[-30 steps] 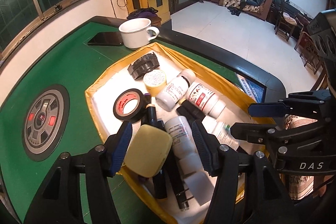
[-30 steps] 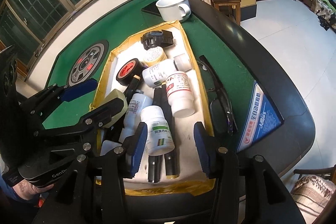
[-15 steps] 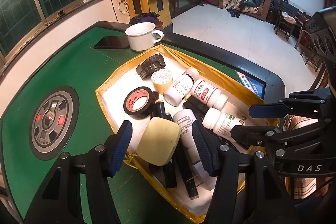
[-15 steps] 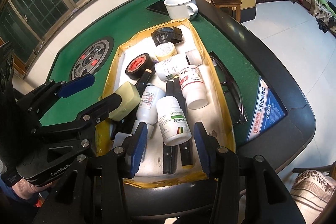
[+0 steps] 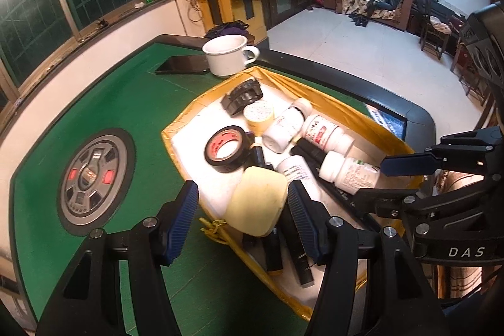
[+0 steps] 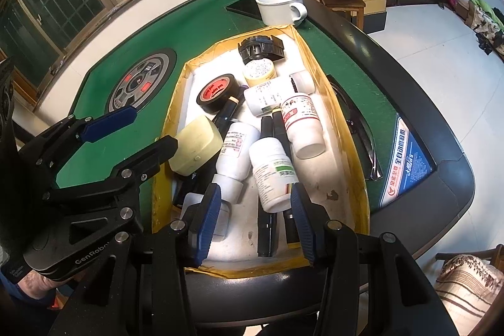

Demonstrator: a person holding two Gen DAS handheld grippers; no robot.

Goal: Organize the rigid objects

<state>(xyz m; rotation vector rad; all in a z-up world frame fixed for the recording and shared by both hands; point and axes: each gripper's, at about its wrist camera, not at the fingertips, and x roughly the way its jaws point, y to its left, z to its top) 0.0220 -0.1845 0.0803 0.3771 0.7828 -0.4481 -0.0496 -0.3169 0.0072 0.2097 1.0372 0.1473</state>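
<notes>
A yellow-rimmed white tray (image 6: 359, 178) on the green table holds several white pill bottles (image 6: 272, 175), black markers, a black tape roll (image 6: 217, 92), a yellow tape roll (image 6: 259, 72) and a black ridged part (image 6: 260, 46). My left gripper (image 5: 241, 218) is open above the tray's near left edge. A pale yellow case (image 5: 256, 205) lies between its fingers, close to the right pad; in the right wrist view the case (image 6: 195, 145) sits by the left gripper's finger. My right gripper (image 6: 255, 219) is open and empty over a white bottle.
A white mug (image 5: 228, 55) and a black phone (image 5: 182, 65) stand beyond the tray. A round control panel (image 5: 91, 175) is set in the green felt. Glasses (image 6: 362, 128) and a blue card (image 6: 406, 159) lie right of the tray near the table's black edge.
Both grippers have pulled back and up from the tray, so more of the table shows. The yellow case stays between the left gripper's fingers. The right gripper is still empty.
</notes>
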